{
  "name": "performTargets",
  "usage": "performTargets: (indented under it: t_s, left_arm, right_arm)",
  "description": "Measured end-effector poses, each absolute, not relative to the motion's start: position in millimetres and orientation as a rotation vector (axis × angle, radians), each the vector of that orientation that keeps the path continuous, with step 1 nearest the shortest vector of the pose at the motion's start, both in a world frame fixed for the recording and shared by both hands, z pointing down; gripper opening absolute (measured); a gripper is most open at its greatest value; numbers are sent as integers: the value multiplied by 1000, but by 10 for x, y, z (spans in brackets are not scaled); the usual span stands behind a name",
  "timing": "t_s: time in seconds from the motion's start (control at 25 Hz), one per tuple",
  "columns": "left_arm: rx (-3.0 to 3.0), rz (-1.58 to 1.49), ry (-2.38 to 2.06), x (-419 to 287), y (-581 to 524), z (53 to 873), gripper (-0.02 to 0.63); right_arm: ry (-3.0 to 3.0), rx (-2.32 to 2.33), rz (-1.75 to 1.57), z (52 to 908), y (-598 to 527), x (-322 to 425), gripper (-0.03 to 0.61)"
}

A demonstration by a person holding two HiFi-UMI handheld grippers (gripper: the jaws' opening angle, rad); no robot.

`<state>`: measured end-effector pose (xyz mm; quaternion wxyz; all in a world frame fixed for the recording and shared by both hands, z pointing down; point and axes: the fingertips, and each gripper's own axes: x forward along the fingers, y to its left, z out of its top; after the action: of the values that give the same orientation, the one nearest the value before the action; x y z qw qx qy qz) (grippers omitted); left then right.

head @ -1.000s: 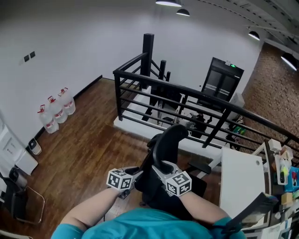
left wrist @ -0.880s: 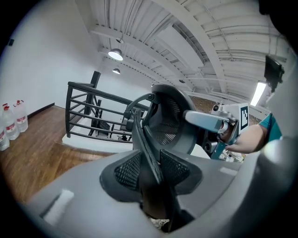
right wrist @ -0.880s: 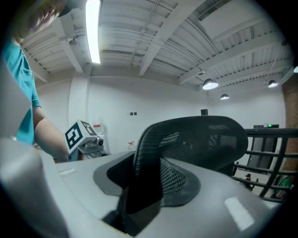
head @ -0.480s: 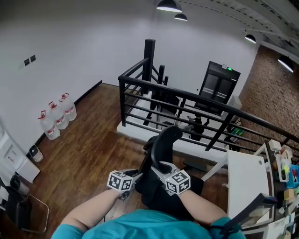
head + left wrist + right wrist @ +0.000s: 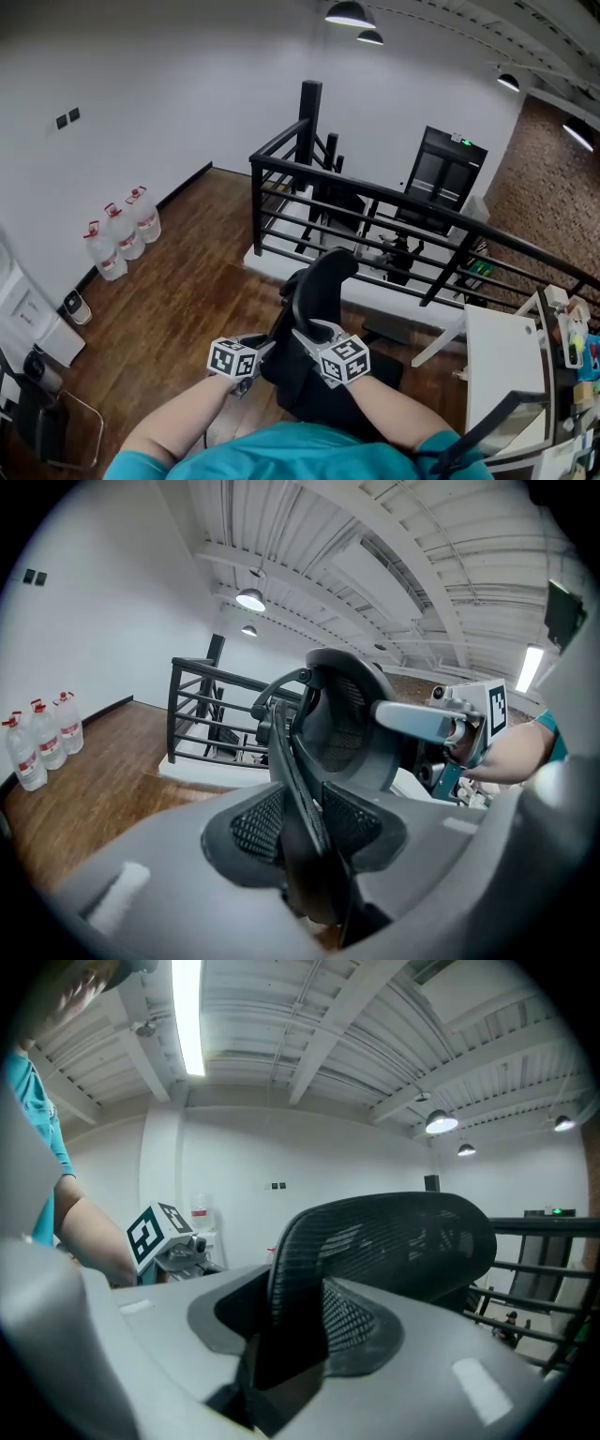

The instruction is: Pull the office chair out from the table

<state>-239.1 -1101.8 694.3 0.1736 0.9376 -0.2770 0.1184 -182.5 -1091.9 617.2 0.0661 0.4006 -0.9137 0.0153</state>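
A black mesh office chair (image 5: 317,291) stands on the wood floor, left of the white table (image 5: 502,361). My left gripper (image 5: 267,349) has its pads pressed on the left edge of the chair's backrest, and its jaws are closing. In the left gripper view the chair's (image 5: 342,724) edge fills the gap of the left gripper (image 5: 305,817). My right gripper (image 5: 305,336) holds the backrest's right edge. Its jaws are opening slightly. In the right gripper view the chair's (image 5: 394,1232) mesh still sits tight between the pads of the right gripper (image 5: 300,1326).
A black metal railing (image 5: 375,216) runs behind the chair. Three water bottles (image 5: 122,230) stand by the left wall. A cluttered shelf (image 5: 572,342) sits at the right edge, and a folding chair frame (image 5: 52,422) at bottom left.
The chair and both grippers have shifted left and back together, and the gap between the chair and the white table has widened. Both grips look unchanged.
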Motion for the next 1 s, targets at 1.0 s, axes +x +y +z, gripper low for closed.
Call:
performTargets:
  t_s: [1.0]
  left_arm:
    - [2681,-67,-851,-2970,-9977,6855,125]
  right_arm:
    - [-2784,1151,-117,6135,-9747,-958,186]
